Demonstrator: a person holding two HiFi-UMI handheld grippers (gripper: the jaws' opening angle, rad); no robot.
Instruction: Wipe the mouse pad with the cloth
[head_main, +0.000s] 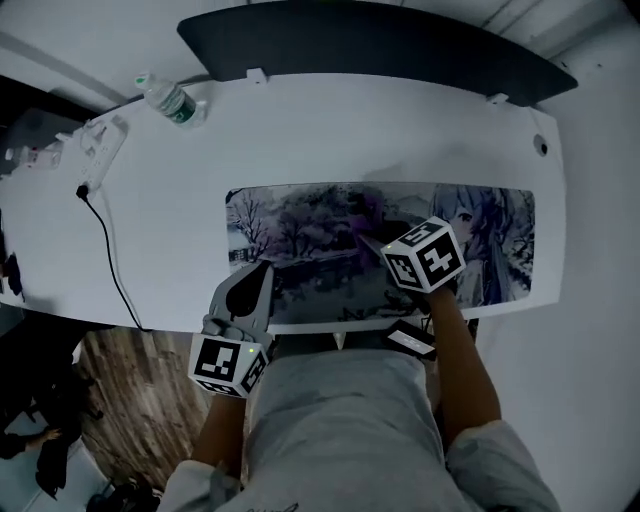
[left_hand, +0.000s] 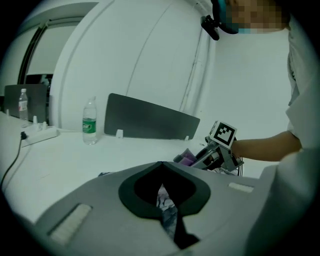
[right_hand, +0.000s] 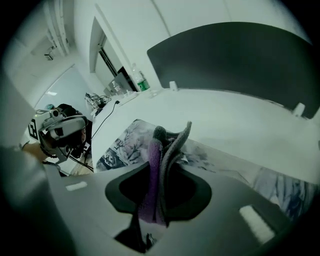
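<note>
A long mouse pad (head_main: 300, 225) with a printed picture lies along the front of the white desk (head_main: 330, 130). My right gripper (head_main: 397, 238) sits over the pad's middle right, shut on a bunched purple and grey cloth (head_main: 376, 214). In the right gripper view the cloth (right_hand: 162, 150) stands up out of the gripper (right_hand: 155, 200), above the pad (right_hand: 120, 145). My left gripper (head_main: 250, 277) is at the pad's front left corner. In the left gripper view it (left_hand: 167, 210) is shut, with a strip of the printed pad (left_hand: 166, 202) between its jaws.
A water bottle (head_main: 170, 100) and a white power strip (head_main: 100, 150) with a black cable (head_main: 110, 260) lie at the desk's back left. A dark divider panel (head_main: 380, 45) stands along the far edge. The desk's front edge is right behind both grippers.
</note>
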